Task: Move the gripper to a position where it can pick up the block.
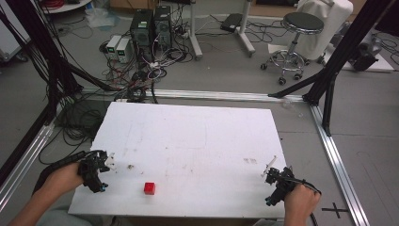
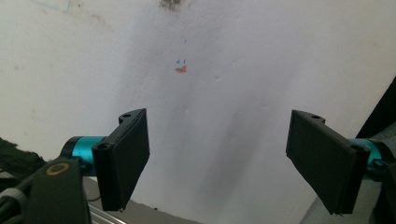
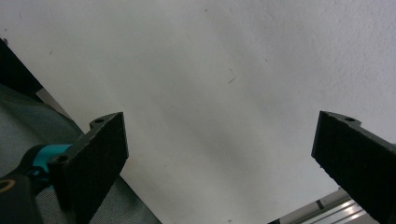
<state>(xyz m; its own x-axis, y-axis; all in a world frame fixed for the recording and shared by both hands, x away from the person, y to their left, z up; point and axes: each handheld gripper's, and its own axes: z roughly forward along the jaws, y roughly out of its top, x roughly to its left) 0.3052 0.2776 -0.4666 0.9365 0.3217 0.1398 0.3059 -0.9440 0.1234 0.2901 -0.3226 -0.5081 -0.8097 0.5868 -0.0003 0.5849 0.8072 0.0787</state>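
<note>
A small red cube [image 1: 149, 188] sits on the white table top [image 1: 188, 141] near its front edge, left of centre. My left gripper [image 1: 101, 169] is held at the table's front left corner, a hand's width left of the cube. In the left gripper view that left gripper [image 2: 219, 158] stands open, jaws wide apart over bare white board. My right gripper [image 1: 273, 176] is at the front right corner, far from the cube. Seen in its own view, the right gripper [image 3: 219, 158] is open too, with nothing between its jaws.
A small dark smudge [image 1: 130, 166] and faint marks [image 1: 250, 161] lie on the board. Aluminium frame rails [image 1: 339, 165] run along the table's sides and back. Behind are computer towers [image 1: 150, 26], tangled cables [image 1: 136, 75] and a stool [image 1: 296, 37].
</note>
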